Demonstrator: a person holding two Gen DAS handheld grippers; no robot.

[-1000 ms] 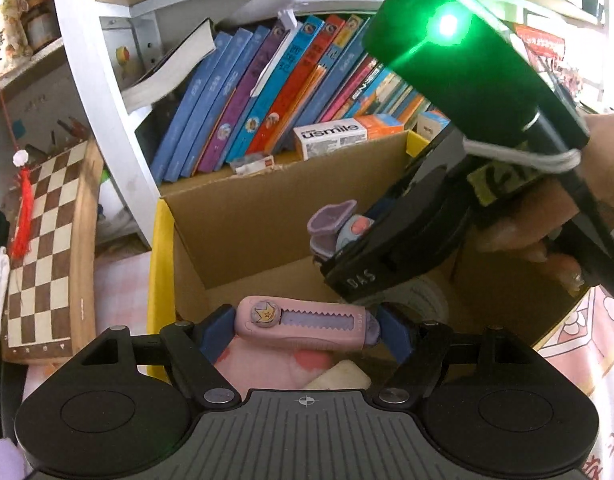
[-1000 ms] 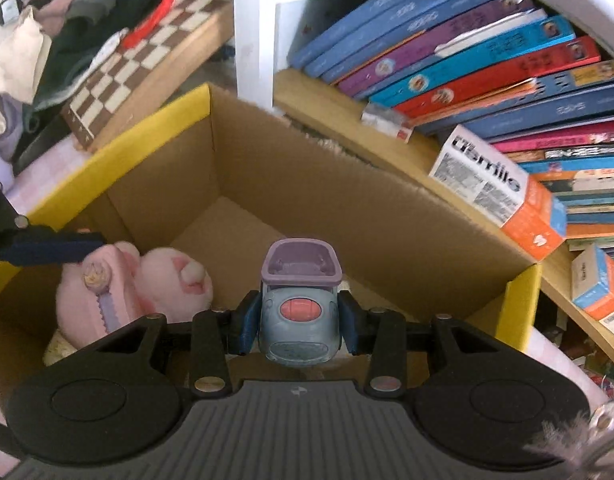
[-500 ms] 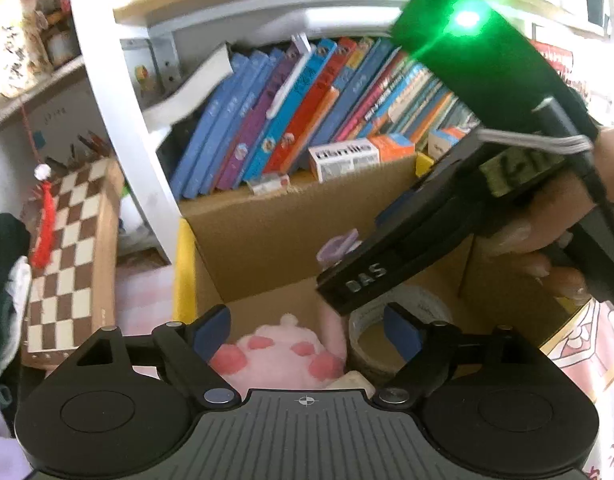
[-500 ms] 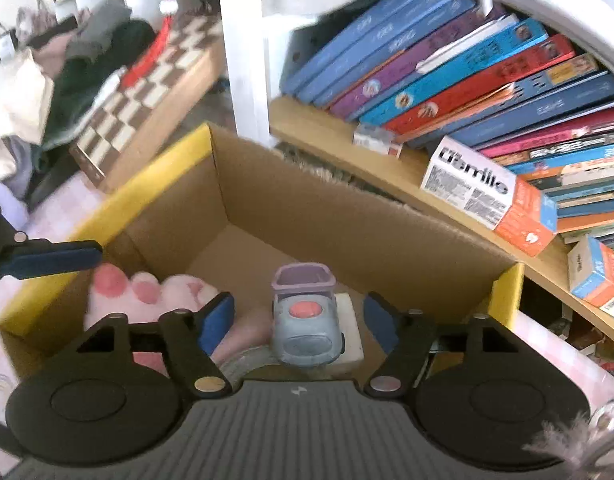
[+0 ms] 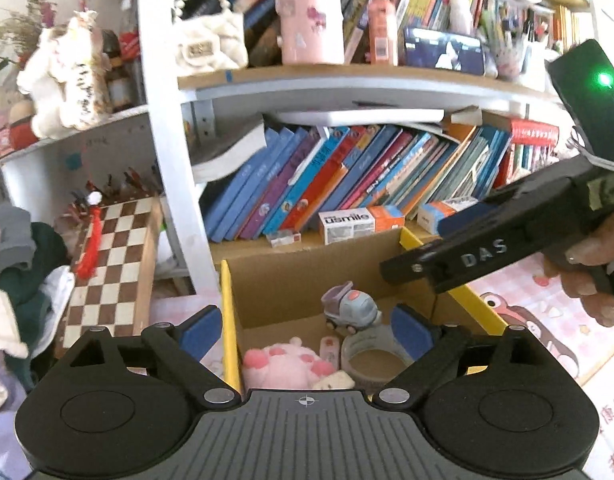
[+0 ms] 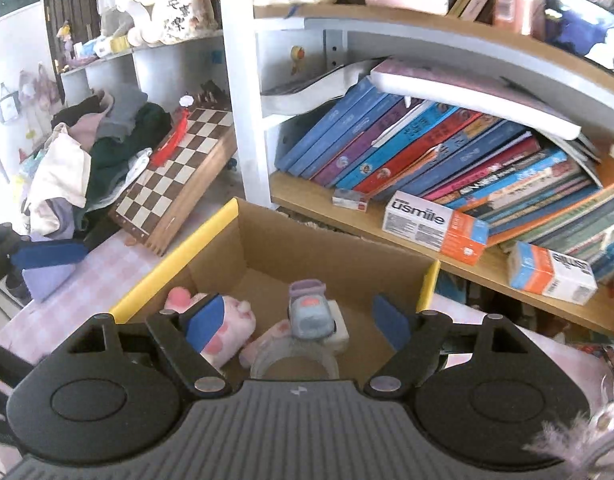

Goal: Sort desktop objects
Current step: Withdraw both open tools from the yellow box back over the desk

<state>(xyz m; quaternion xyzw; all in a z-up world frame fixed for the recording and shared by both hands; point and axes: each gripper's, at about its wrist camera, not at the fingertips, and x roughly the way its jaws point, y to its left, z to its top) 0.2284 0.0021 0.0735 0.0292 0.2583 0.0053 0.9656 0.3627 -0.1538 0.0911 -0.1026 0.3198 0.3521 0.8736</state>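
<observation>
A cardboard box (image 5: pixel 307 276) (image 6: pixel 307 248) with yellow-edged flaps stands below the bookshelf. Inside lie a pink plush (image 5: pixel 283 364) (image 6: pixel 227 320), a grey-and-purple toy car (image 5: pixel 349 308) (image 6: pixel 311 312), a small pink cutter (image 5: pixel 328 348) and a tape roll (image 5: pixel 371 356) (image 6: pixel 293 354). The car rests on the roll's rim beside a white block (image 6: pixel 339 326). My left gripper (image 5: pixel 305 328) hangs open above the box with nothing between its fingers. My right gripper (image 6: pixel 297 322) is open too, raised over the box. The right gripper's black body (image 5: pixel 487 252) crosses the left wrist view at the right.
A bookshelf with leaning books (image 5: pixel 347 184) (image 6: pixel 427 148) backs the box; a usmile carton (image 5: pixel 361 224) (image 6: pixel 435 226) lies on its lower board. A chessboard (image 5: pixel 111 264) (image 6: pixel 179 172) leans left beside piled clothes (image 6: pixel 87 148). A pink patterned mat (image 5: pixel 547 316) covers the surface.
Both grippers opened: the left let go of the pink cutter, the right let go of the toy car. Both items now lie in the box and both grippers have risen away.
</observation>
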